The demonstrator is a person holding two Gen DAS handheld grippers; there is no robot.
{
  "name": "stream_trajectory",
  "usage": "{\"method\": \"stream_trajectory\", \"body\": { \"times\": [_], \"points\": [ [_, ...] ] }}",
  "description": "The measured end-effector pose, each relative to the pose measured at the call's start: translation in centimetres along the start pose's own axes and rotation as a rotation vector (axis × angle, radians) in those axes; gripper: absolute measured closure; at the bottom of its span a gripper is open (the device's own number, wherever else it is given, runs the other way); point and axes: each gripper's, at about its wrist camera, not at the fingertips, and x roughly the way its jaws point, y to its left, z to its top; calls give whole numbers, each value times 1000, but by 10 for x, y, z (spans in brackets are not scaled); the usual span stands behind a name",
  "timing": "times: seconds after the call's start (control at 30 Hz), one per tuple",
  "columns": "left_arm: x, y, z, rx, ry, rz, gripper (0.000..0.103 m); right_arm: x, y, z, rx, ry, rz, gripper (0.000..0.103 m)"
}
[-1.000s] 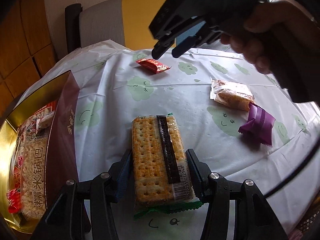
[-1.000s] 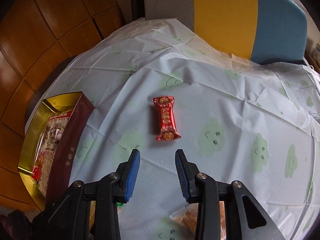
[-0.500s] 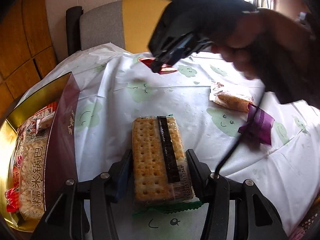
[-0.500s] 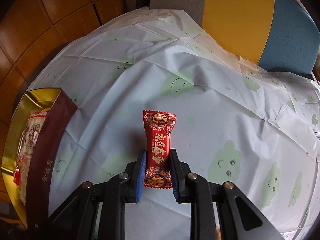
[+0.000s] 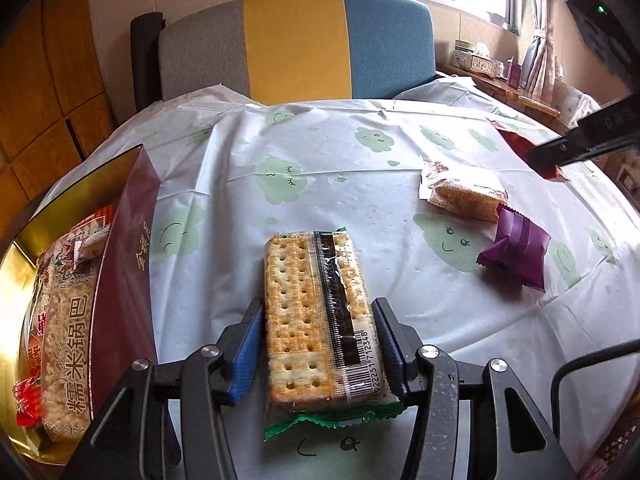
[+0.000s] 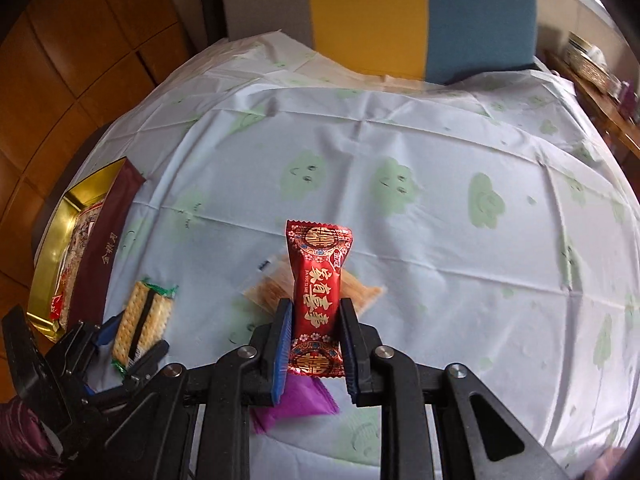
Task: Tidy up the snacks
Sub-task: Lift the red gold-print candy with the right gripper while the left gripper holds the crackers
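Right gripper (image 6: 314,344) has closed on the red candy (image 6: 318,296) and lifted it off the tablecloth (image 6: 440,184); a second ago the candy lay flat ahead of open jaws. It now hangs clamped at mid-length over the other snacks, near the table's right side in the left wrist view.

Left gripper (image 5: 316,344) hasn't shifted: jaws half-wide around the cracker pack (image 5: 316,320), which lies on the cloth. Right pad looks to touch the wrapper, left pad shows a thin gap, so I read it as straddling, not gripping.

Progress, my estimate: early-to-mid. Gold box (image 5: 24,248) at table's left edge holds a rice-cracker bag (image 5: 66,332) and a small red packet. Outside it: red candy in the air, cracker pack, clear-wrapped cake (image 5: 466,196), purple packet (image 5: 516,252).
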Motion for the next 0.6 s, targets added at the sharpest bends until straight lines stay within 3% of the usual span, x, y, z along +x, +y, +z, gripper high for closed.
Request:
{"method": "stream_trajectory", "body": {
  "times": [0.2,0.3,0.6],
  "points": [
    [0,-4,3,25,19,25,49,13,-43,-32,134,90,-138,81],
    [1,-6,4,27,31,36,51,30,-51,-37,132,161,-204,81],
    [-2,-14,5,53,36,80,55,41,-49,-34,86,181,-228,79]
  ]
}}
